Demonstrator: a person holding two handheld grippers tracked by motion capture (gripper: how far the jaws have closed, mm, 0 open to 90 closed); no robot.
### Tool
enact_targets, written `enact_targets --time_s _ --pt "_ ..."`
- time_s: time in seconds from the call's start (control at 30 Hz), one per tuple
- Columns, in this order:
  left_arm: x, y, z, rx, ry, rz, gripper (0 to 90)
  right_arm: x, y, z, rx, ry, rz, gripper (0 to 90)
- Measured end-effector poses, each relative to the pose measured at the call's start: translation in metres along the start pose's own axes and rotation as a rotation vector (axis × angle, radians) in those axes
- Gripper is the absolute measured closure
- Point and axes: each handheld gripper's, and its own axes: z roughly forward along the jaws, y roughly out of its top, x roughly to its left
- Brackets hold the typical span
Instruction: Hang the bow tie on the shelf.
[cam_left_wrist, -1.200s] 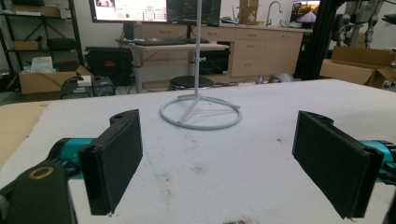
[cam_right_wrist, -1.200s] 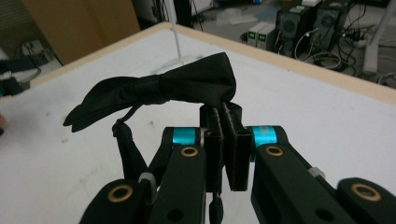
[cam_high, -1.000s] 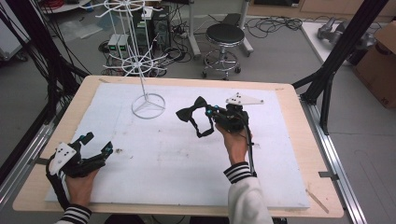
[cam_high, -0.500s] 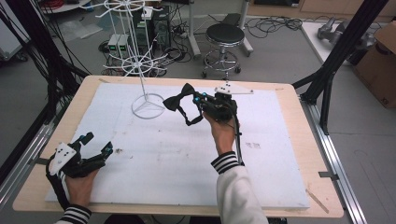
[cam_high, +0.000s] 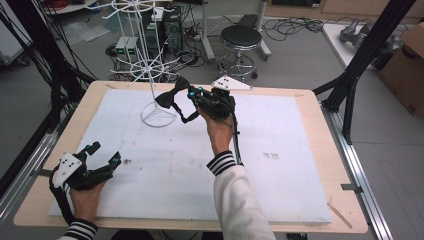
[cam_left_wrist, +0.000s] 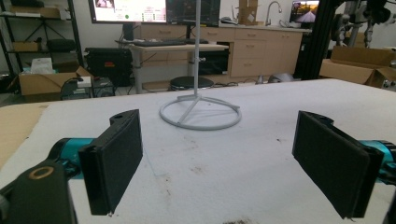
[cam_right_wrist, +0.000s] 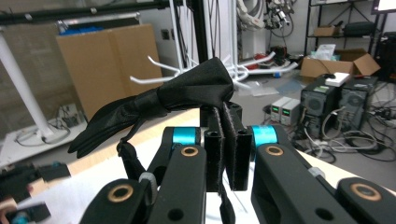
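Observation:
A black bow tie (cam_high: 171, 96) with a dangling strap is pinched in my right gripper (cam_high: 191, 95), held in the air beside the pole of a white wire display stand (cam_high: 150, 65) at the table's far left. In the right gripper view the bow tie (cam_right_wrist: 159, 100) spreads to the left above the shut jaws, with the stand's white hooks (cam_right_wrist: 159, 70) behind it. My left gripper (cam_high: 102, 157) rests open on the white board near the front left corner. Its pads (cam_left_wrist: 114, 158) stand wide apart with nothing between them, facing the stand's ring base (cam_left_wrist: 201, 112).
A white board (cam_high: 280, 150) covers the wooden table (cam_high: 320, 130). The stand's upper hook rings (cam_high: 132, 7) rise above the table's far edge. A black stool (cam_high: 241, 37), computers and cables are on the floor beyond. Black frame legs (cam_high: 360, 65) stand at the right.
My right gripper has carried the bow tie to the left and a little farther away, toward the stand's pole. The left gripper has not moved.

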Motion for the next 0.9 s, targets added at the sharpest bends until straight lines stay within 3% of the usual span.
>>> enact_targets --time_s 0.37,0.53,0.9 --pt "0.0 0.0 0.0 0.002 -0.003 0.006 16.5 0.011 0.011 0.042 -0.025 0.028 0.014 87.5" --pt "0.0 0.0 0.0 0.001 -0.003 0.005 16.5 0.012 0.014 0.062 -0.009 0.033 0.005 87.5" --pt "0.0 0.0 0.0 0.003 -0.002 0.003 16.6 0.007 0.013 0.09 0.011 0.019 0.003 87.5"
